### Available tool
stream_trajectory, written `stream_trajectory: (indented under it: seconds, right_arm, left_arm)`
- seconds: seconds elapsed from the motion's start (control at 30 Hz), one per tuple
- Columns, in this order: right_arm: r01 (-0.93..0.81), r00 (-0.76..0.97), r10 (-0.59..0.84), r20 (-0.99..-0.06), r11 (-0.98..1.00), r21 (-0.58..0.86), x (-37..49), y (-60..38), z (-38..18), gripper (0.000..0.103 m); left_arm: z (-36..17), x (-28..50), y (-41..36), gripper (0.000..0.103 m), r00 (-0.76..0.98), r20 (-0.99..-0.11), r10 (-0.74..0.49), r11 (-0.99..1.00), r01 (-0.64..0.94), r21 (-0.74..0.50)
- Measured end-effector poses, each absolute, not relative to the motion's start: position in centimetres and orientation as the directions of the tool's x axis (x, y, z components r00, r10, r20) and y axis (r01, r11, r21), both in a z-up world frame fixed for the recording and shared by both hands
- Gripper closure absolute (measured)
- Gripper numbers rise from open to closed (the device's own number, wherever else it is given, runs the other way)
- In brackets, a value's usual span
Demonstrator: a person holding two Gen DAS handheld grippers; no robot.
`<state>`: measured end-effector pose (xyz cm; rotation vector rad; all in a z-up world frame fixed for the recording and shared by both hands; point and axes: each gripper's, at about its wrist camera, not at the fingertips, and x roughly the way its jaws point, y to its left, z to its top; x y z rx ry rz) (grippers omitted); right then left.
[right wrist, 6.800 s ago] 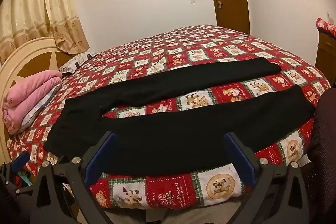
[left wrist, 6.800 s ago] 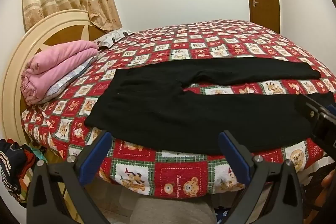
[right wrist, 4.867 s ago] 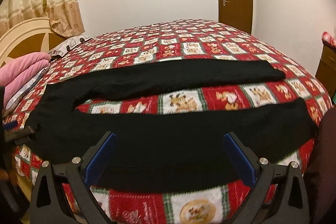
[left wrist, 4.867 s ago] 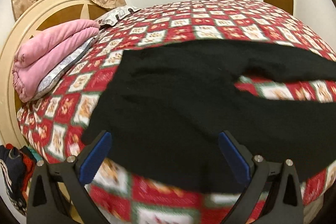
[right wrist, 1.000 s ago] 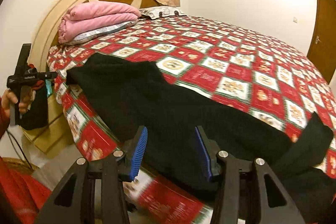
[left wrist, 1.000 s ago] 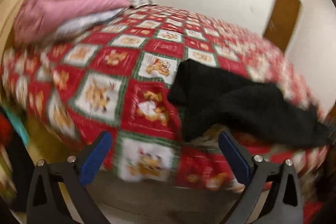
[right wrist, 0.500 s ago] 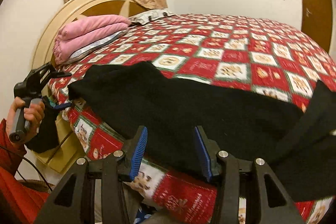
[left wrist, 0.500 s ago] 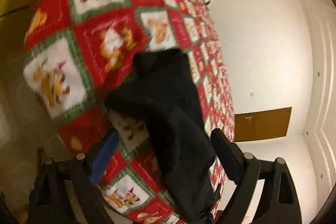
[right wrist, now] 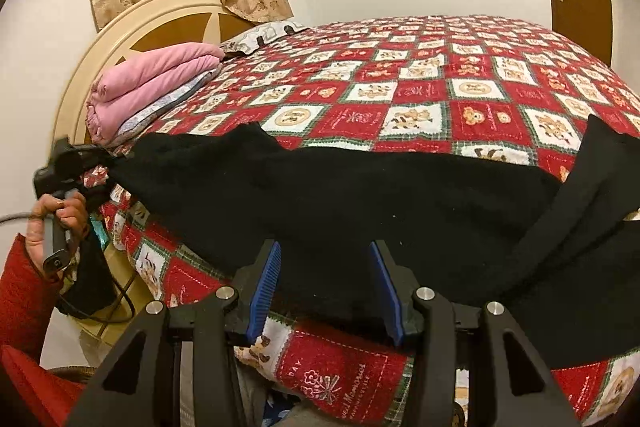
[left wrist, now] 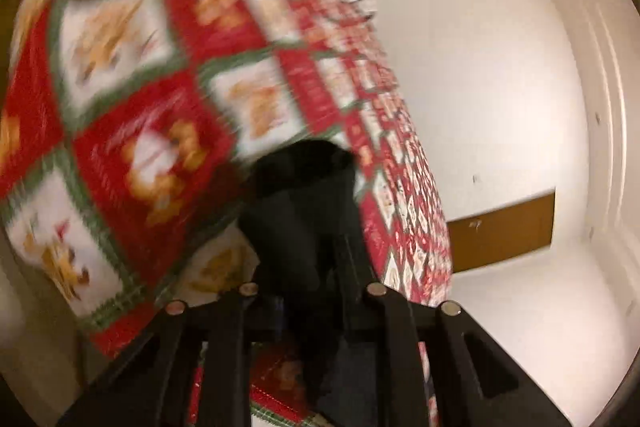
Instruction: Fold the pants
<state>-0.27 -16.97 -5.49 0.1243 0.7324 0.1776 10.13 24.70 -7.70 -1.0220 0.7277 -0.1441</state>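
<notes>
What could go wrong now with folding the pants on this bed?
1. The left gripper pinches only a corner of the pants, so the cloth may slip out when lifted.
2. The right gripper is open at the near edge, holding nothing; lifting one side alone may bunch the cloth.
3. The pants hang over the bed edge and may slide off.

The red bedspread [right wrist: 332, 367] squares carry script, "DAY" and "Sweet Memories" legible
</notes>
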Motion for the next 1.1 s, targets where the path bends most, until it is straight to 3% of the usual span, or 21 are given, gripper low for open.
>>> stream_trajectory:
  seconds: [0.23,0.43,0.53,0.6,0.63,0.73,0.8,0.87,0.93,1.1]
  right_arm:
    - [-0.111,0.739,0.214,-0.639,0.974,0.198,0.5,-16.3,-5.2,0.055]
    - [-0.119,0.726,0.209,-0.656,0.977,0.179,0.9,-15.8,-5.3,0.055]
    - [-0.116,0.719,0.212,-0.662,0.976,0.186,1.2,-15.9,-5.3,0.055]
    - [-0.118,0.715,0.220,-0.664,0.973,0.197,1.7,-15.9,-5.1,0.055]
    - [-0.122,0.713,0.226,-0.663,0.972,0.200,2.0,-15.9,-5.1,0.055]
    - [-0.147,0.708,0.252,-0.659,0.966,0.211,3.5,-15.5,-4.4,0.055]
    - [-0.179,0.710,0.291,-0.641,0.955,0.236,5.4,-14.9,-3.5,0.055]
    - [-0.214,0.706,0.325,-0.629,0.945,0.248,7.8,-14.0,-3.0,0.041]
    - [-0.220,0.700,0.343,-0.626,0.938,0.267,10.0,-13.2,-3.0,0.037]
    - [-0.239,0.643,0.417,-0.643,0.906,0.349,15.2,-11.7,-4.1,0.037]
  left_arm:
    - [-3.4,12.9,24.7,0.087,0.827,-0.391,-0.404,0.709,0.013,-0.705]
    - [-7.8,15.5,26.2,0.087,0.743,-0.627,-0.234,0.851,-0.156,-0.502]
    - [-8.4,14.7,26.4,0.069,0.729,-0.659,-0.183,0.886,-0.168,-0.431]
    - [-8.0,14.2,26.9,0.049,0.718,-0.687,-0.111,0.910,-0.205,-0.361]
    - [-7.5,14.0,27.3,0.045,0.718,-0.693,-0.063,0.917,-0.232,-0.324]
    - [-5.3,12.8,27.3,0.045,0.760,-0.649,0.034,0.934,-0.255,-0.249]
    - [-4.1,12.0,25.6,0.044,0.794,-0.607,0.029,0.964,-0.184,-0.194]
    - [-3.3,12.0,22.3,0.044,0.830,-0.558,-0.003,0.988,-0.083,-0.129]
    - [-3.5,12.5,19.4,0.044,0.843,-0.535,-0.058,0.994,0.001,-0.106]
    - [-8.3,14.7,15.9,0.045,0.737,-0.674,-0.051,0.998,0.005,-0.070]
